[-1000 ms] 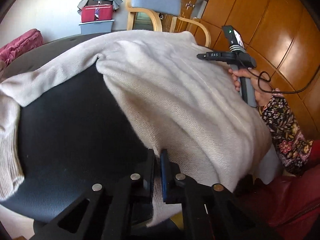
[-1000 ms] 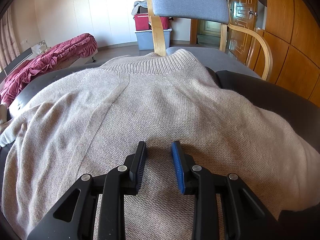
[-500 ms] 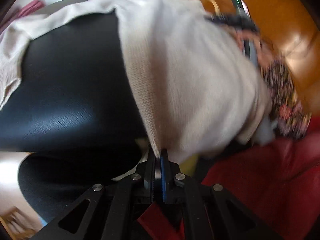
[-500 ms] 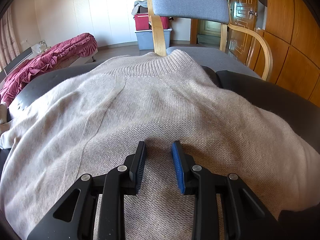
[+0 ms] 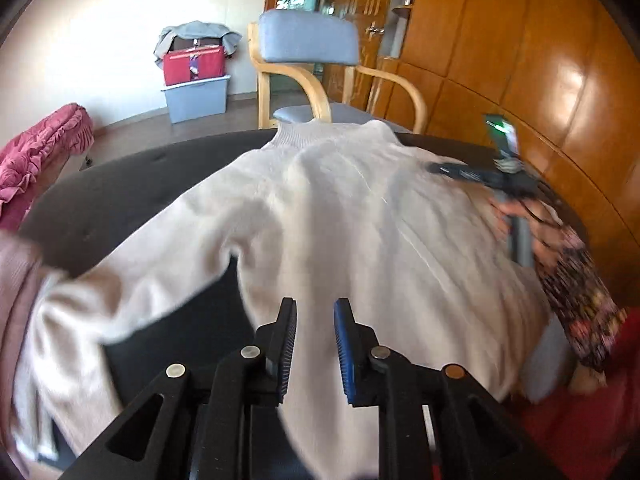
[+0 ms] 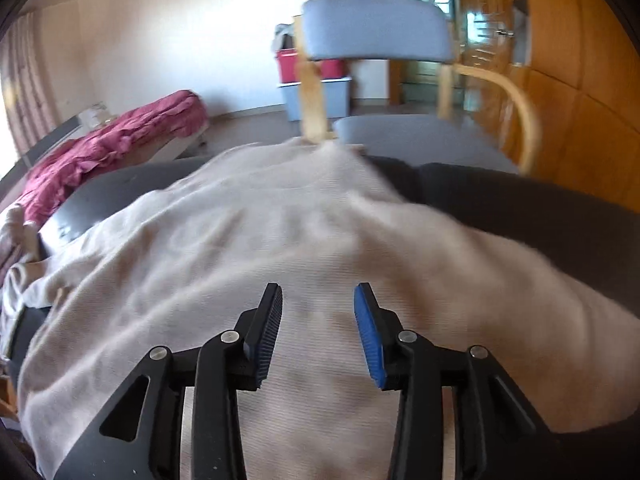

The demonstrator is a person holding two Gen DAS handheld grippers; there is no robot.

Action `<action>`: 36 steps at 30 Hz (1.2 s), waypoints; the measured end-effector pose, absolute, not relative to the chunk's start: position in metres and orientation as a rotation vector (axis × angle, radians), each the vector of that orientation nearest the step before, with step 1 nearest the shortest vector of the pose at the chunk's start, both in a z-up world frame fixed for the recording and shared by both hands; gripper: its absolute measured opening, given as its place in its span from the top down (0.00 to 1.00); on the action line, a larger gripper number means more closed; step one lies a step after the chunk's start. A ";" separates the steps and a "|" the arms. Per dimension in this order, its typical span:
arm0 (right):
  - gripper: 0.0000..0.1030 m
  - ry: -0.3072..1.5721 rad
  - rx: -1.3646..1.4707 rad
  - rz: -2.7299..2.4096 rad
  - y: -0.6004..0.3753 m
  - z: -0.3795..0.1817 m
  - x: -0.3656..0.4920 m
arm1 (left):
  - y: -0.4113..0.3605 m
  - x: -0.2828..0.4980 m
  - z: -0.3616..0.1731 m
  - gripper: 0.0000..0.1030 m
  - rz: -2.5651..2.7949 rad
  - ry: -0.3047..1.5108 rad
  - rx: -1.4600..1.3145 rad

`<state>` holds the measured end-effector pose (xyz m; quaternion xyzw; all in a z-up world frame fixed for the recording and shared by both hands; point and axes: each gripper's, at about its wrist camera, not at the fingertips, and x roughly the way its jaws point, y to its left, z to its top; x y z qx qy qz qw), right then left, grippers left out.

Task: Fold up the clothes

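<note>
A cream knit sweater [image 5: 360, 232] lay spread across the dark round table [image 5: 132, 184], its ribbed collar at the far edge nearest the grey-cushioned wooden armchair [image 5: 308, 40], one sleeve trailing toward the table's left side. We held our left gripper [image 5: 315, 320] above the sweater's near hem, jaws parted by a moderate gap with nothing between them. Our right gripper [image 6: 318, 308] stood over the body of the sweater [image 6: 280, 240], jaws spread wider and likewise empty; whether either gripper's fingertips touched the knit we could not tell. In the left wrist view the right gripper [image 5: 480, 172] appeared over the sweater's right side, blurred, gripped by a hand [image 5: 516, 216] in a floral sleeve [image 5: 576, 300]. Beyond the table, left of the armchair, a red bag [image 5: 195, 65] sat on a grey storage bin [image 5: 196, 98] against the wall, and a crimson bedspread [image 6: 112, 148] lay farther left
</note>
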<state>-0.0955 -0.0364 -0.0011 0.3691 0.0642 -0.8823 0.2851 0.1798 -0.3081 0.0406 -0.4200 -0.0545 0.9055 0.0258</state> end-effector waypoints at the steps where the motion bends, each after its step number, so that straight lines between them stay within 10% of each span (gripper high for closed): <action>1: 0.60 0.181 0.999 -2.363 -0.033 -0.003 -0.099 | -0.307 0.164 0.035 0.82 2.796 -0.153 -1.310; 16: 0.62 0.547 1.108 -2.502 -0.007 -0.031 -0.161 | -0.349 0.015 -0.046 0.77 3.080 -0.170 -1.470; 36: 0.63 0.531 1.017 -2.336 -0.123 -0.025 -0.220 | -0.342 -0.043 -0.047 0.74 3.169 -0.151 -1.458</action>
